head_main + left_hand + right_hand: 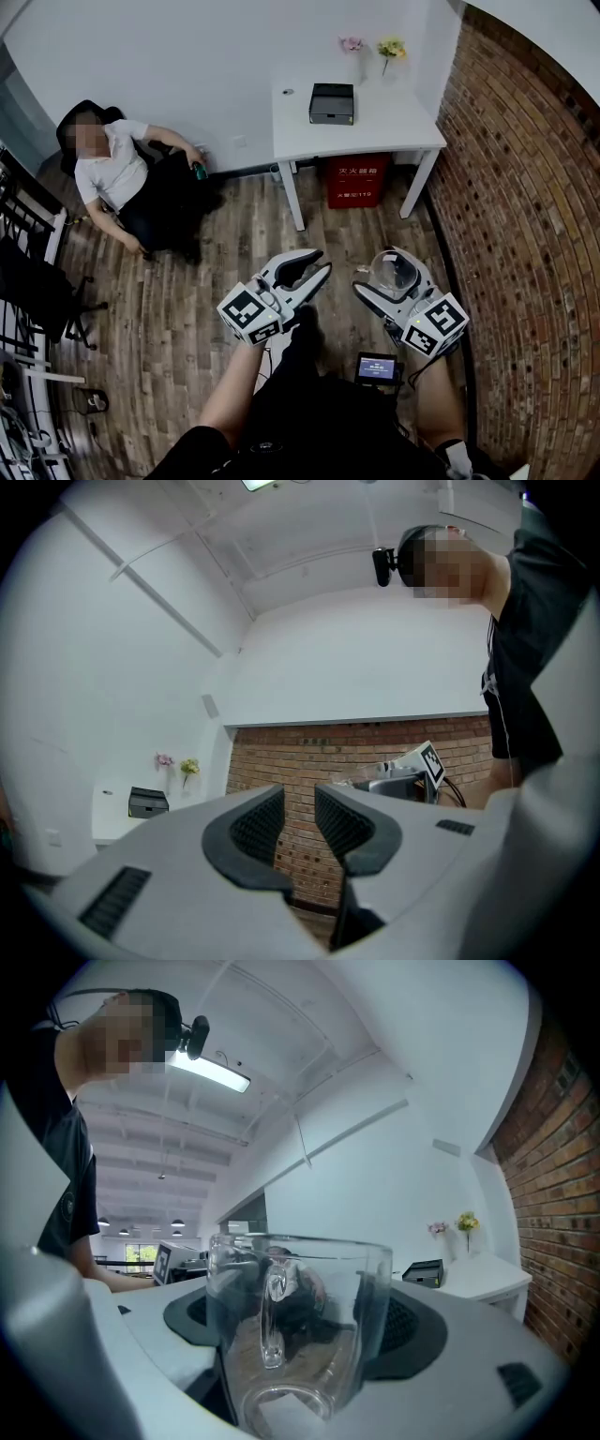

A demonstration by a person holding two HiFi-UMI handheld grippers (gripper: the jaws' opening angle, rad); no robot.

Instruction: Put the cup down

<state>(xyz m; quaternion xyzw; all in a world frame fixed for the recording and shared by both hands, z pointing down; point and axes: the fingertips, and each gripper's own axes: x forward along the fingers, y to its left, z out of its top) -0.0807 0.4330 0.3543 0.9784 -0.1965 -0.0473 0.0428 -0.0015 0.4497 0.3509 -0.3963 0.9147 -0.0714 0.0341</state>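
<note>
Carrying step: your right gripper [386, 268] clamped on glass mug [295, 1326], upright, above floor. Left gripper [314, 263] jaws slightly apart, empty. Next, probably: carry mug to white table [384, 131] at 12 o'clock, lower, release.

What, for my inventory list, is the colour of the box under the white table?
Red. The box shows best in the head view.
</note>
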